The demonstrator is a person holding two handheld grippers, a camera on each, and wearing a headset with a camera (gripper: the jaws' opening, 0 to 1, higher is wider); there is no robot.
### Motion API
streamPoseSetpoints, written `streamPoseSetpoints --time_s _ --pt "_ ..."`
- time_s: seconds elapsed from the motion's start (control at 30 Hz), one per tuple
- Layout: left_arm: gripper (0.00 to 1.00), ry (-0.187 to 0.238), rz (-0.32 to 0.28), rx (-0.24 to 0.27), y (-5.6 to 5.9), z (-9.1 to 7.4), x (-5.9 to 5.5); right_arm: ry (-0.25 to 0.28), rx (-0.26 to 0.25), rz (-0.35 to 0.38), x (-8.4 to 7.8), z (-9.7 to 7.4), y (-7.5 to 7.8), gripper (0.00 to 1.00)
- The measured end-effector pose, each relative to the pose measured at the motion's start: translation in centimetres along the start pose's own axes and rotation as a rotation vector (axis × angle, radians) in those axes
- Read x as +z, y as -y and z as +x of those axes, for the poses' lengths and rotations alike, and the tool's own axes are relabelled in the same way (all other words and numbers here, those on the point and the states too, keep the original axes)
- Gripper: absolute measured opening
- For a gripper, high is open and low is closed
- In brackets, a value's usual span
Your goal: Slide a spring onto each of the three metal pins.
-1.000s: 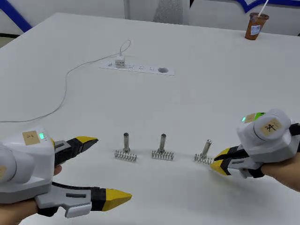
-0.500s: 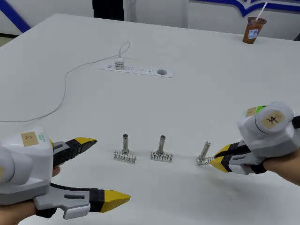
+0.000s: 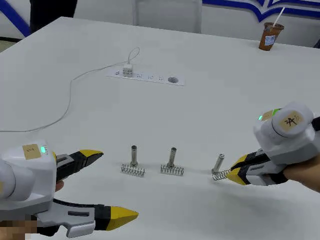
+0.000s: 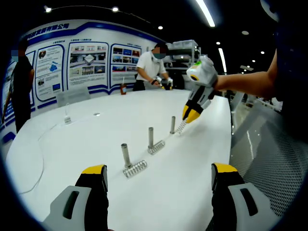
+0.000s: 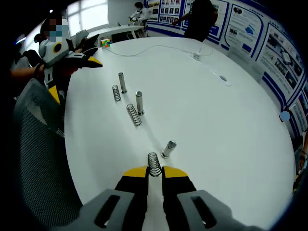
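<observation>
Now the rightmost spring (image 5: 154, 163) in grip of right claw (image 5: 154, 172), beside its pin (image 5: 168, 148)

White table (image 3: 225, 100) bears pins (image 3: 172, 156), springs (image 3: 172, 170), power strip (image 3: 150, 78) and cup (image 3: 270, 36).

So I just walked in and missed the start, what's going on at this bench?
A person is working with a handheld gripper in each hand. The right gripper has its jaws closed on the rightmost spring, right beside the rightmost pin. The left gripper is open and holds nothing. The other two springs lie on the table beside their pins. No pin has a spring on it yet.
</observation>
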State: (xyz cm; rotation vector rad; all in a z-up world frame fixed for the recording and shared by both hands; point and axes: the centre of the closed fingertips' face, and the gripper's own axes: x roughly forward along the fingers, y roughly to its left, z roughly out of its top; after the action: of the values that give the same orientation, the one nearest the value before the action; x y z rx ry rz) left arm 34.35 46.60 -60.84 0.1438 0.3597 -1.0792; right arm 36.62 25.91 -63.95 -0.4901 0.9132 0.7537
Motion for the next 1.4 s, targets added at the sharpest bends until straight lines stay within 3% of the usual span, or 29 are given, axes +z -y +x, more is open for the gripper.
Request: streamPoseSetpoints --time_s 0.2,0.43,0.77,1.1,1.4 --pt "0.91 0.000 0.000 -0.001 0.1 0.1 0.0 -0.038 0.014 -0.016 -0.3 -0.2 -0.3 0.11" --pt "0.91 0.000 -0.002 0.001 -0.1 0.0 -0.2 -0.077 0.026 -0.042 0.2 -1.8 0.0 0.11" --pt "0.91 0.011 -0.004 0.004 0.0 0.0 -0.1 -0.154 0.025 -0.130 2.4 -4.7 1.3 0.11" --pt "0.91 0.013 -0.005 0.013 -0.3 -0.4 -0.2 -0.201 0.031 -0.188 3.8 -4.0 2.0 0.11" --pt "0.91 0.013 -0.014 0.021 -0.5 -0.6 -0.4 -0.237 0.051 -0.209 3.8 -3.2 1.9 0.11"
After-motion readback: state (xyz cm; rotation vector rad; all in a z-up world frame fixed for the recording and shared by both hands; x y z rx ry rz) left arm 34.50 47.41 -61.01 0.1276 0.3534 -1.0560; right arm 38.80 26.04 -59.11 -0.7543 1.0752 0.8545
